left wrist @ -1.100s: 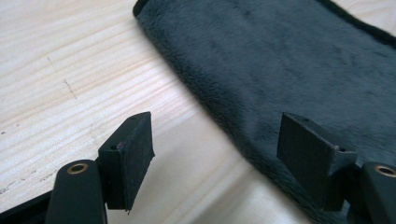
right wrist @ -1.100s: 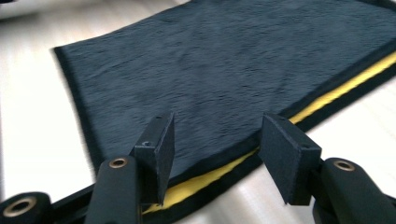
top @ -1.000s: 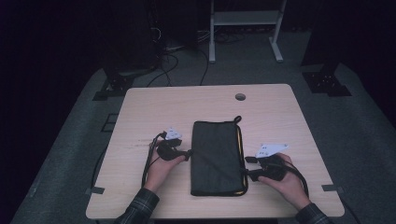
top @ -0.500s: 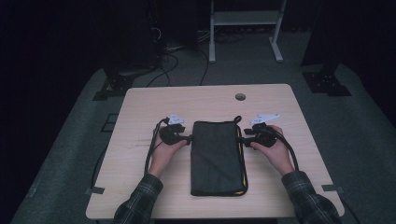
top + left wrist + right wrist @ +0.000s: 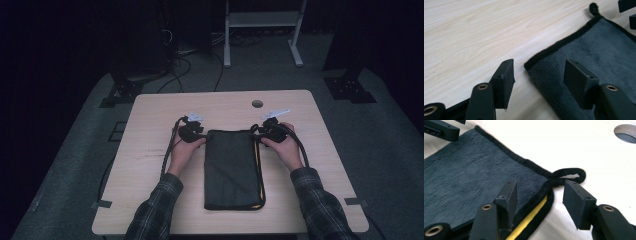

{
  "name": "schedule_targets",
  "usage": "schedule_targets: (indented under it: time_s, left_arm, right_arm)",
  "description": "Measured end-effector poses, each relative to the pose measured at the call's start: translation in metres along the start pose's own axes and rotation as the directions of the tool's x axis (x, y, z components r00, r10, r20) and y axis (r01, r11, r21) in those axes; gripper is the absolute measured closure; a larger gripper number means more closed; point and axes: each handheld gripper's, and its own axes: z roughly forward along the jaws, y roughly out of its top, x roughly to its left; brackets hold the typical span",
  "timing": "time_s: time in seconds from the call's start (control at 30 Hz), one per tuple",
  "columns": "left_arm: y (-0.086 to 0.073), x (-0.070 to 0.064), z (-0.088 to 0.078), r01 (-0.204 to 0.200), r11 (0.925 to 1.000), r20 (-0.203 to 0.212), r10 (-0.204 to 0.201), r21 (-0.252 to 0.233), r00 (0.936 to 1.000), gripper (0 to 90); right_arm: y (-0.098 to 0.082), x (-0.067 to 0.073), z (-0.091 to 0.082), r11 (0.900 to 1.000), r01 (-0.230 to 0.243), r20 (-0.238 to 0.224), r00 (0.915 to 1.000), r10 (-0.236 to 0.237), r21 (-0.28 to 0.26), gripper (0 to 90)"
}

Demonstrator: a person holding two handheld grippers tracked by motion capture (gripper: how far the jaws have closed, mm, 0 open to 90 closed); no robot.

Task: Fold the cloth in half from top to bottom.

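A folded dark fleece cloth lies flat at the middle of the counter, its long axis running away from the person, hanging loop at the far right corner. The left claw, whose jaws have just been closing, straddles the far left corner; the right claw brackets the far right corner (yellow lining showing). Both stand part-open, gripping nothing, seemingly poised to lift that edge.
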Motion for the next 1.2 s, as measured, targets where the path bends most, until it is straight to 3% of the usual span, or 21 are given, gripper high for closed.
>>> schedule_targets:
  time_s: [0.1,0.17,0.47,0.63,0.77,0.97,1.2]
  left_arm:
    - [0.002,0.002,0.006,0.003,0.9999,0.008,-0.003,0.017,1.0000,41.8]
    - [0.003,0.003,0.009,0.003,0.9997,0.004,-0.003,0.025,1.0000,43.9]
    - [-0.001,0.005,0.016,0.000,0.9990,0.028,-0.001,0.046,0.9996,51.5]
    - [-0.001,0.002,0.016,0.006,0.9990,0.059,-0.009,0.043,0.9982,70.9]
    - [0.002,0.000,0.008,0.012,0.9998,0.077,-0.013,0.018,0.9970,80.8]
    - [0.008,-0.009,-0.018,0.001,0.9992,0.133,0.004,-0.040,0.9911,81.8]
    - [-0.002,-0.027,-0.054,-0.034,0.9955,0.173,0.049,-0.088,0.9837,81.8]
  right_arm:
    - [0.000,-0.006,0.005,1.000,-0.019,0.010,0.9998,0.019,-0.008,45.9]
    - [-0.001,-0.009,0.009,0.999,-0.030,-0.001,0.9995,0.030,0.020,45.9]
    - [0.000,-0.007,0.023,0.999,-0.022,-0.014,0.9996,0.023,0.045,51.0]
    - [-0.001,-0.006,0.024,0.998,-0.045,-0.052,0.9976,0.047,0.033,74.1]
    - [0.001,-0.004,0.020,0.998,-0.050,-0.053,0.9972,0.052,0.044,80.1]
    - [0.004,0.005,-0.006,1.000,-0.018,-0.083,0.9965,0.016,-0.022,80.8]
    - [-0.008,0.021,-0.036,0.996,0.026,-0.134,0.9904,-0.037,-0.085,81.0]
